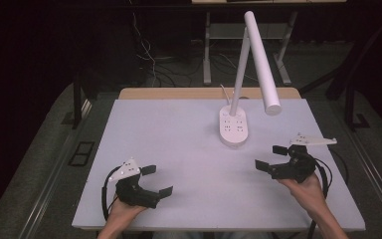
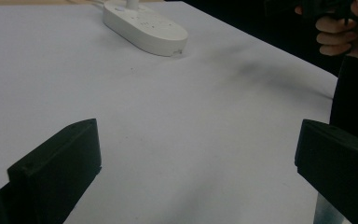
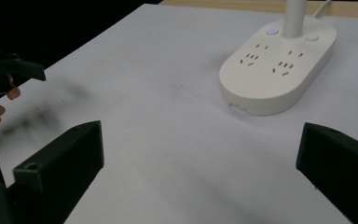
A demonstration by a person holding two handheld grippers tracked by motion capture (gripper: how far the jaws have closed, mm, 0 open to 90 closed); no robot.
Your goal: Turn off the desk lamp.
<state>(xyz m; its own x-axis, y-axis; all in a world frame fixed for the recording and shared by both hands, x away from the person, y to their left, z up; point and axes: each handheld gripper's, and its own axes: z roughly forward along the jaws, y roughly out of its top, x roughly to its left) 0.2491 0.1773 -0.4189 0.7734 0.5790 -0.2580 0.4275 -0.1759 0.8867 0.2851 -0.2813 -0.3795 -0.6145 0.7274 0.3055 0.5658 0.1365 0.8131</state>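
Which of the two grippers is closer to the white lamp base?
The right gripper: it sits just beside the lamp base, while the left gripper is farther off, near the table's front edge.

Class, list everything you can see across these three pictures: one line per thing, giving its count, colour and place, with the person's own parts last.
Desk lamp: one, white, tube head on a slanted stem, rising from the socket base at the table's far middle.
Socket base: one, white, oval, with outlet slots and two buttons, lying on the table.
Table: one, pale lavender top with a wooden far edge.
Cables: several, white and dark, on the floor beyond the table.
Left gripper: one, black with a grey plate, near left corner, jaws apart.
Right gripper: one, black with a grey plate, right side, jaws apart.
Hands: two, each holding a gripper.
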